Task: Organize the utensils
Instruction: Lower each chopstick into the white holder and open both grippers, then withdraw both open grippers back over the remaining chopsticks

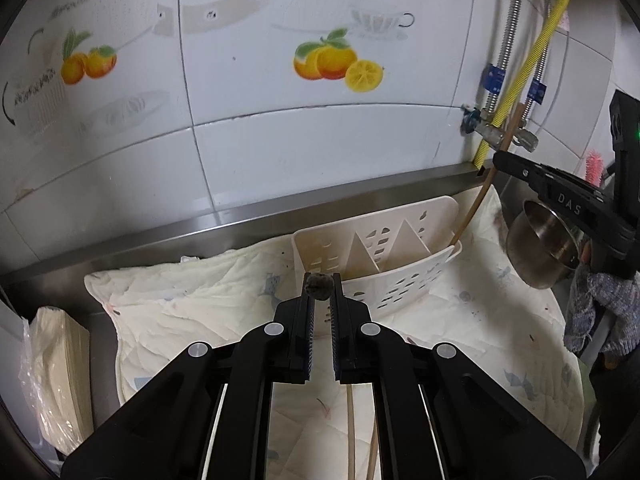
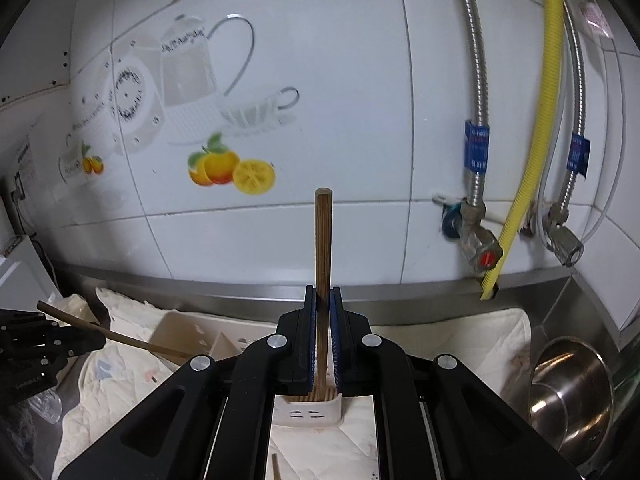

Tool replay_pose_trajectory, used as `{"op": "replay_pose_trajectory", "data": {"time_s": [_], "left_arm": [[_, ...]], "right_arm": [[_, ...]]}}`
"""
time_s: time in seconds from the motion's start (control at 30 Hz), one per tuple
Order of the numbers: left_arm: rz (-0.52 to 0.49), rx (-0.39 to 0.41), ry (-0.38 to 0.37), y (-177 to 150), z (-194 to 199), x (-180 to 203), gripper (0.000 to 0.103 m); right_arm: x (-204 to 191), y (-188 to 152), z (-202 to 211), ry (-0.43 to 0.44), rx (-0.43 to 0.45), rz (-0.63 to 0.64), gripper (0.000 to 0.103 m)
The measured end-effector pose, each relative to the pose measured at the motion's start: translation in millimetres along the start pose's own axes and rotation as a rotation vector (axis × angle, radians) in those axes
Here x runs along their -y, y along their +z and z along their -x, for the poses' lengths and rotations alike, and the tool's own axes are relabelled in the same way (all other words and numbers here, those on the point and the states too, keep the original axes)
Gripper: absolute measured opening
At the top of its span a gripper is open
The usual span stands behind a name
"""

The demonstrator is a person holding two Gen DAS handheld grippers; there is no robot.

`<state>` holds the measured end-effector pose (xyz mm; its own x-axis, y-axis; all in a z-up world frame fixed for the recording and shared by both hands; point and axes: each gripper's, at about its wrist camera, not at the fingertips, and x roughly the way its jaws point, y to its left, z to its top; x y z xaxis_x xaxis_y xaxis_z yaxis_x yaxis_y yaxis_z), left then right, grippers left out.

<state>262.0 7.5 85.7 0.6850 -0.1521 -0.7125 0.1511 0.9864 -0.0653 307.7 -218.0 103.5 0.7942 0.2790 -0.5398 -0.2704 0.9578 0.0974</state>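
R tongs (image 2: 323,300): chopstick (image 2: 322,240) upright

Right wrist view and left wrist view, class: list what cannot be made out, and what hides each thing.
- Right wrist view: the chopstick lower end, hidden behind the right tongs.
- Left wrist view: the chopstick shaft, foreshortened end-on in the left tongs.
- Left wrist view: the utensil holder compartment floors, hidden by its walls.

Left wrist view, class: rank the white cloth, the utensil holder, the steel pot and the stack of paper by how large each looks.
1. White cloth, clearly largest.
2. Utensil holder.
3 and 4. Steel pot and stack of paper look alike in size; both sit at the warped fisheye edge and are partly cut off, so no ranking between them.
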Motion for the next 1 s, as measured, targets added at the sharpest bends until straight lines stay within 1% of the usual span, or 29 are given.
{"op": "replay_pose_trajectory", "data": {"time_s": [0.13, 0.27, 0.3, 0.37, 0.47, 0.53, 0.6, 0.73, 0.87, 1.0], "left_arm": [[0.012, 0.001, 0.000, 0.7, -0.6, -1.8, 0.007], [0.016, 0.016, 0.005, 3.1, 3.2, -2.2, 0.007], [0.016, 0.025, -0.005, 3.9, 5.9, -1.7, 0.007], [0.019, 0.037, -0.007, 5.1, 11.1, -0.6, 0.008], [0.026, 0.058, -0.014, 5.4, 20.6, -0.3, 0.009], [0.034, 0.081, -0.017, 3.0, 32.8, 0.0, 0.011], [0.041, 0.105, -0.020, -1.4, 45.6, 0.4, 0.014], [0.044, 0.151, -0.020, -19.6, 72.7, 3.7, 0.015], [0.052, 0.171, -0.026, -49.6, 90.0, 6.0, 0.015], [0.061, 0.169, -0.010, -86.6, 97.0, 6.5, 0.015]], "right_arm": [[1.3, -3.6, -5.1, 0.001, -0.014, 0.005, 0.007], [1.9, -2.2, -3.8, -0.005, -0.004, 0.003, 0.009], [2.0, -1.5, -2.1, -0.005, 0.001, 0.003, 0.009], [2.5, 0.2, 2.5, -0.004, 0.008, 0.002, 0.016], [2.3, 2.0, 18.0, -0.017, 0.039, 0.003, 0.021], [0.9, 2.1, 34.0, -0.023, 0.065, 0.004, 0.032], [-0.7, 1.0, 47.7, -0.026, 0.082, 0.004, 0.036], [-12.4, -14.7, 84.9, -0.029, 0.116, 0.026, 0.046], [-24.7, -43.1, 110.5, -0.003, 0.115, 0.038, 0.047], [-34.2, -80.7, 125.2, 0.032, 0.090, 0.032, 0.047]]}}
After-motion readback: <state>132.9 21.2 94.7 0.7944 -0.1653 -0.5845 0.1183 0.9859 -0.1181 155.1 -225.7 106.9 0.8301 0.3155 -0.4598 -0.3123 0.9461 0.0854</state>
